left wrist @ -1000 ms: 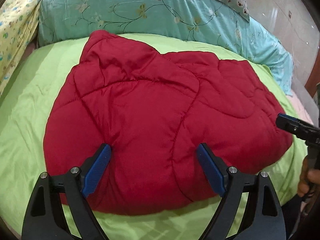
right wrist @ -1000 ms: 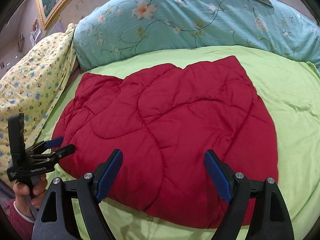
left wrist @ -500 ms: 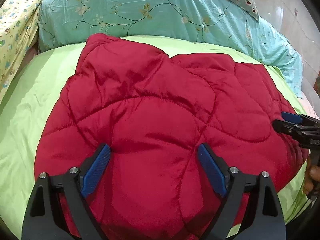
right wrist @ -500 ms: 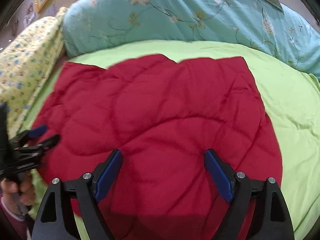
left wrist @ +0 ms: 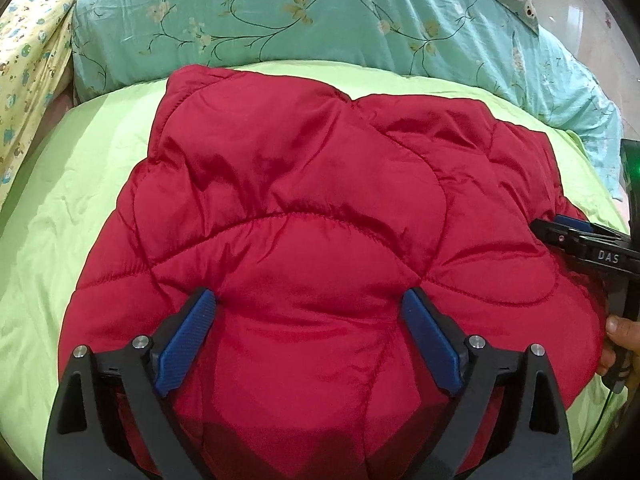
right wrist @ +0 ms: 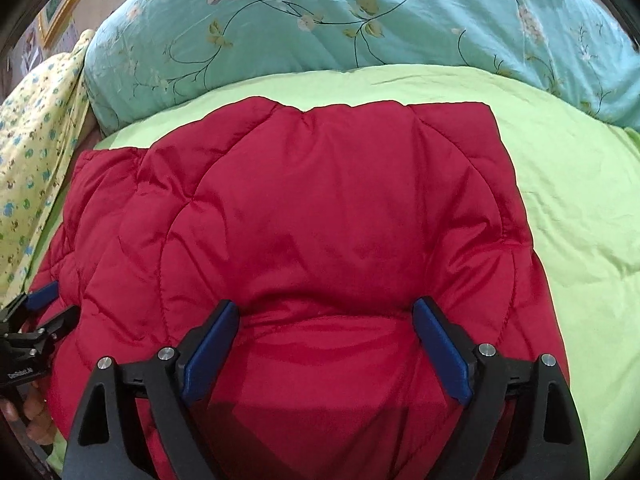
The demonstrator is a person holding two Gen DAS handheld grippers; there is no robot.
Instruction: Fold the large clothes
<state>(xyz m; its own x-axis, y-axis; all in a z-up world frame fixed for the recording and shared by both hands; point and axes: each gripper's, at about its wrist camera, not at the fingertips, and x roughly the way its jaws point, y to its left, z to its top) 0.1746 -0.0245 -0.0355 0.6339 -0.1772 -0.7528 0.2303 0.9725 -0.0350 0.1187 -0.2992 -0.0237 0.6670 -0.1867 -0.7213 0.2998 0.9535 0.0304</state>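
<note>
A red quilted puffer jacket [left wrist: 304, 200] lies spread on a light green bed sheet [left wrist: 80, 184]; it also fills the right wrist view [right wrist: 312, 216]. My left gripper [left wrist: 308, 308] is open, its blue pads pressing down on the jacket's near left part. My right gripper [right wrist: 326, 316] is open and presses on the near right part in the same way. The right gripper shows at the right edge of the left wrist view [left wrist: 576, 236]. The left gripper shows at the left edge of the right wrist view [right wrist: 44, 308]. The jacket's near hem is hidden under both grippers.
A teal floral quilt [left wrist: 320, 20] is piled along the far side of the bed [right wrist: 360, 20]. A yellow patterned blanket [right wrist: 36, 152] lies at the left. The green sheet [right wrist: 580, 208] is bare to the right of the jacket.
Both grippers have moved forward and down onto the jacket, from its near edge to over its body. The jaws stayed open throughout.
</note>
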